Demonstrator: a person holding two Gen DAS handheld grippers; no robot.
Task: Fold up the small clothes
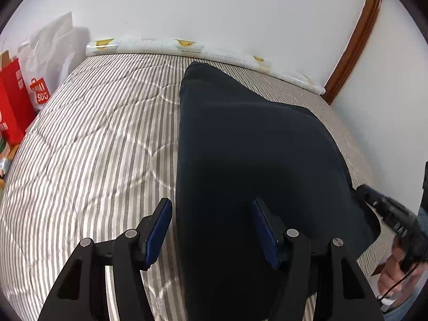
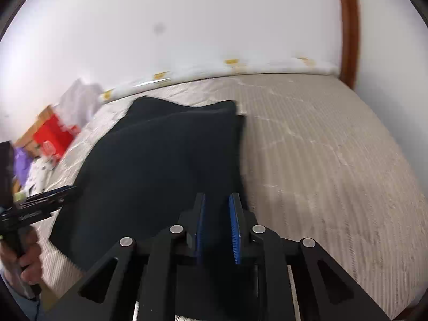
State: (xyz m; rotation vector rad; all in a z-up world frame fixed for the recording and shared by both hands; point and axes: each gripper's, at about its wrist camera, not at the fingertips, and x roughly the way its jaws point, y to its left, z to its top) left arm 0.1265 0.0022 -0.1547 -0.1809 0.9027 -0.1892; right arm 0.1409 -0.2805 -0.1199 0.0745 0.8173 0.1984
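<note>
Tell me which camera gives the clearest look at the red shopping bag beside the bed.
The left wrist view: the red shopping bag is sharp at the left edge, standing by a white bag with a red logo. The right wrist view shows it only as a motion-blurred red patch beyond the dark garment.

Right gripper (image 2: 218, 222) fingers pinch the dark garment (image 2: 165, 155) over the striped bed (image 2: 321, 147)

We see a matt, soft dark navy cloth garment (image 1: 254, 147) on the grey-and-white striped quilted bed cover (image 1: 93, 147) — woven, slightly creased. Our matt black plastic left tongs (image 1: 212, 230) carry blue ribbed pads and shiny metal pins.
</note>
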